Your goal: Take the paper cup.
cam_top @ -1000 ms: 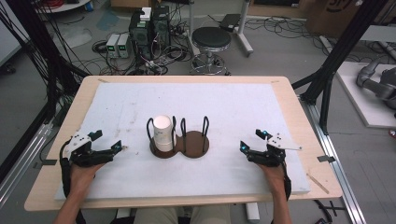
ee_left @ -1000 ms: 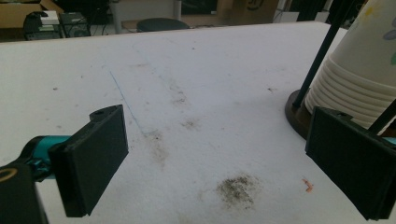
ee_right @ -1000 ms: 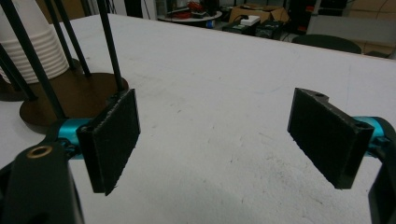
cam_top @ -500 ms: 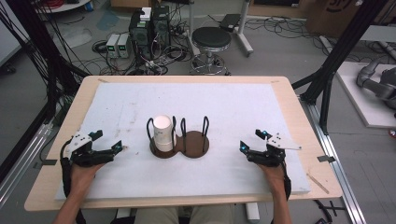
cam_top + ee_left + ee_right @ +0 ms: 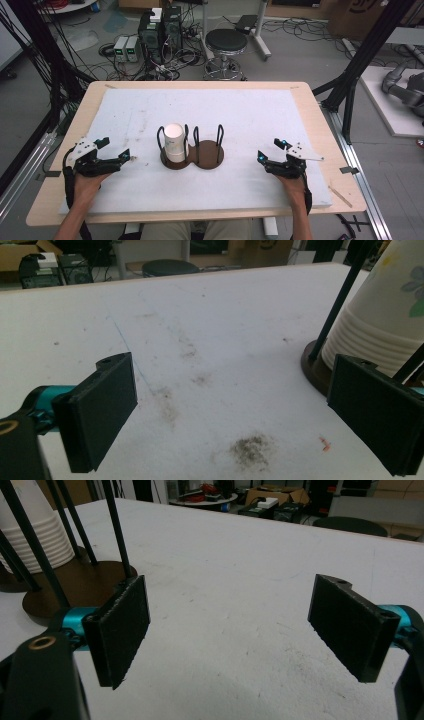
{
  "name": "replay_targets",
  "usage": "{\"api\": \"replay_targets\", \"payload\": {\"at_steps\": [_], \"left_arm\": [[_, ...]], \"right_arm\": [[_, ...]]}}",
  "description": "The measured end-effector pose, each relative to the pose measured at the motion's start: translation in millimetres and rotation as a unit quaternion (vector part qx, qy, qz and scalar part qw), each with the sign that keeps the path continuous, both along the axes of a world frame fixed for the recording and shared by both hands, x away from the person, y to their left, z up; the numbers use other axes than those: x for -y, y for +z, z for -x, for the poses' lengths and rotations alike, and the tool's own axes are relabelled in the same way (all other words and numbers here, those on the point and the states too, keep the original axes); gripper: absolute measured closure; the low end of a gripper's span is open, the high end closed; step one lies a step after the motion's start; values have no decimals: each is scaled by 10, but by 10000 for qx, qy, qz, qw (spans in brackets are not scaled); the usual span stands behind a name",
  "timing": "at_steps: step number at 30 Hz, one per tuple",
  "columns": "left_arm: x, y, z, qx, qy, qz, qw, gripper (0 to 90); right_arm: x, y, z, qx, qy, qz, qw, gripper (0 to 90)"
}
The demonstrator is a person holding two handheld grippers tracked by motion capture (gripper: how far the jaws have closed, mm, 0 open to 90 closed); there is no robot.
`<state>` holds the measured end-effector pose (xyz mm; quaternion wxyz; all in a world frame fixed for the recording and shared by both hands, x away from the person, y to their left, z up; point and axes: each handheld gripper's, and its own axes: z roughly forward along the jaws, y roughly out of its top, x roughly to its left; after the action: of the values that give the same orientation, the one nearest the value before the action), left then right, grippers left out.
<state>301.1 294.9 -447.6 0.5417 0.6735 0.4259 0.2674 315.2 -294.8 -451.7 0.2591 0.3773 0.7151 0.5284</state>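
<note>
A brown double cup holder (image 5: 207, 156) with black wire loops stands at the table's middle. Its left ring holds an upside-down stack of white paper cups (image 5: 174, 142); the right ring has nothing in it. My left gripper (image 5: 129, 156) rests open on the white mat, left of the holder and pointing at it. In the left gripper view the cup stack (image 5: 385, 315) rises at the right beyond my open left gripper (image 5: 235, 420). My right gripper (image 5: 261, 156) lies open to the holder's right. In the right gripper view the holder (image 5: 75, 587) and the cups (image 5: 37, 530) stand at the left, beyond my right gripper (image 5: 235, 630).
A white mat (image 5: 250, 115) covers most of the wooden table (image 5: 310, 100), with dirt smudges (image 5: 252, 447) near the left gripper. Beyond the far edge stand a black stool (image 5: 226, 42), computer boxes (image 5: 160, 27) and cables on the floor.
</note>
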Motion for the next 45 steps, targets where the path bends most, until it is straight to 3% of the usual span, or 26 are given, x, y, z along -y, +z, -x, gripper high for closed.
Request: {"api": "replay_targets", "payload": {"at_steps": [9, 17, 25, 27, 30, 31, 39, 40, 42, 43, 45], "left_arm": [[11, 199, 29, 34, -222, -27, 9997, 57], [-16, 542, 44, 249, -542, -46, 9982, 57], [17, 804, -19, 286, -789, -22, 9965, 57], [17, 878, -57, 269, -886, 37, 9957, 57], [20, 982, -124, 233, -1177, 155, 9927, 57], [32, 1061, -162, 217, -1227, 62, 9922, 57], [72, 1291, -273, 152, -1446, -13, 9894, 57], [101, 1347, -290, 127, -1577, 34, 9874, 57], [121, 1379, -299, 125, -1626, -19, 9866, 57], [166, 1435, -322, 103, -1768, -21, 9842, 57], [190, 1464, -338, 82, -1837, -2, 9829, 57]], "right_arm": [[7, 0, -4, -1, 11, 1, 10000, 172], [15, -2, 6, 36, 7, -69, 10000, 172], [18, -4, 12, 72, 5, -69, 10000, 172], [13, -2, 16, 73, -7, -52, 10000, 172], [5, -2, 18, 66, 6, -25, 10000, 172], [5, -2, 16, 69, 10, -15, 10000, 172], [13, -3, 17, 78, 4, -54, 10000, 172], [11, -3, 17, 78, 1, -61, 10000, 172], [11, -3, 16, 79, 3, -62, 9999, 172], [12, -3, 17, 73, 1, -64, 10000, 172], [14, -4, 17, 80, 2, -62, 9999, 172]]}}
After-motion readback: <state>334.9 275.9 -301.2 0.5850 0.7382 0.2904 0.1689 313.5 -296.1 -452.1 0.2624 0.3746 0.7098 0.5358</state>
